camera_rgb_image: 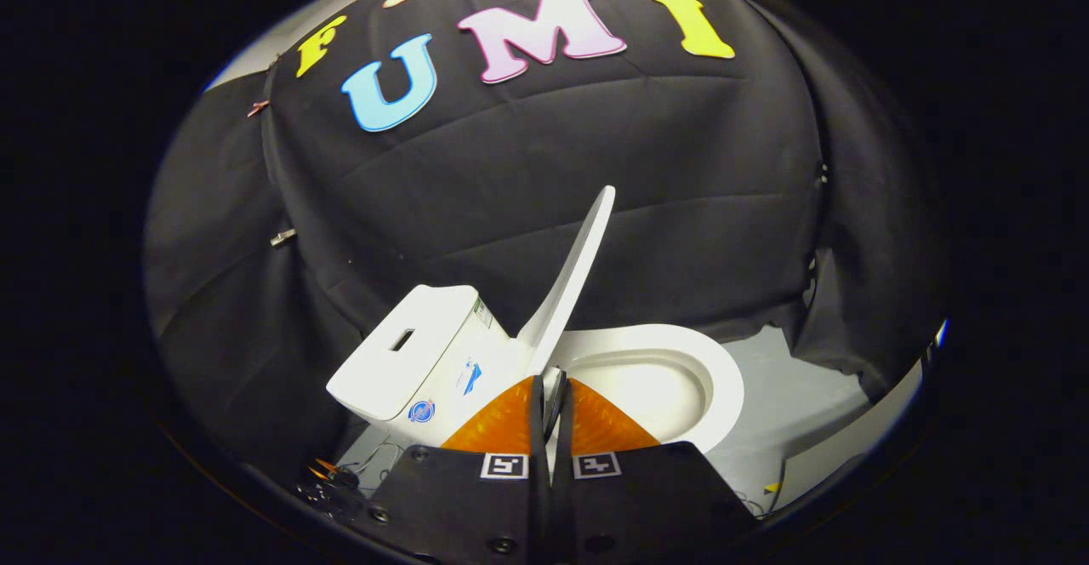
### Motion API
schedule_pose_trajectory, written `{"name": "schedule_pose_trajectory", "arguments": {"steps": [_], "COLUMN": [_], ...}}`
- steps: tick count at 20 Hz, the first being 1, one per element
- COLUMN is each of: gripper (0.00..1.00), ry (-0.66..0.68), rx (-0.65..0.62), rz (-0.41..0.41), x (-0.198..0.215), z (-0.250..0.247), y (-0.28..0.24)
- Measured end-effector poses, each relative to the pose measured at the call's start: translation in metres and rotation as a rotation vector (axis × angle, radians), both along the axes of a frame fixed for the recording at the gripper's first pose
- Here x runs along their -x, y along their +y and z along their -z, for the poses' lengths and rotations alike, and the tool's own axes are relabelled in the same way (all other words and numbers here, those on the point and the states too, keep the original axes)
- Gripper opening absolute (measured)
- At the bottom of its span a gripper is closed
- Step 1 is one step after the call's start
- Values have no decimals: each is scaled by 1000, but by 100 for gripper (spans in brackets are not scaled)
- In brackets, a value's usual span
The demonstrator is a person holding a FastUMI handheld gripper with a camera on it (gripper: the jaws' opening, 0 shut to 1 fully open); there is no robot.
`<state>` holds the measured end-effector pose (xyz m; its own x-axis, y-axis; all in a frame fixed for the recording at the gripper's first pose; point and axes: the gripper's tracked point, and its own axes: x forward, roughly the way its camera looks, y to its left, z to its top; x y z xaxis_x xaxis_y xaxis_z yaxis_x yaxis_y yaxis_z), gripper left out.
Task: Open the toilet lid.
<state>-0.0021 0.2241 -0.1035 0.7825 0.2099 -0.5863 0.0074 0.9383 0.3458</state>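
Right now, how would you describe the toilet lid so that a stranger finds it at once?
Start at the white toilet that stands before the black cloth wall. Between its boxy tank and the open bowl, just beyond the closed gripper, rises the toilet lid. It is the one thin, flat white panel, raised and tilted back toward the tank.

The gripper [550,395] points forward and slightly down. Its two fingers [538,429] lie pressed together, tips meeting, with nothing held between them.
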Motion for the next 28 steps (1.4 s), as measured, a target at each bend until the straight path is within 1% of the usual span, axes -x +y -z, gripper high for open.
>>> {"name": "schedule_pose_trajectory", "arguments": {"steps": [4,6,8,11,13,15,17,19,22,25,28], "gripper": [5,5,5,5,11,12,13,42,82,85,84], "ry": [-50,-59,-78,-114,-120,-124,-129,-143,-154,-161,-172], "rx": [67,87,109,136,145,154,144,112,57,23,-8], "rz": [-68,-69,-88,-139,-158,-164,-212,-269,-304,-330,-358], "x": [-5,-8,-16,-19,-23,-26,-21,-25,-22,-23,-25], "z": [-23,-31,-35,-46,-49,-52,-56,-60,-70,-74,-77], "y": [17,27,51,78,90,103,124,150,180,203,226]}}
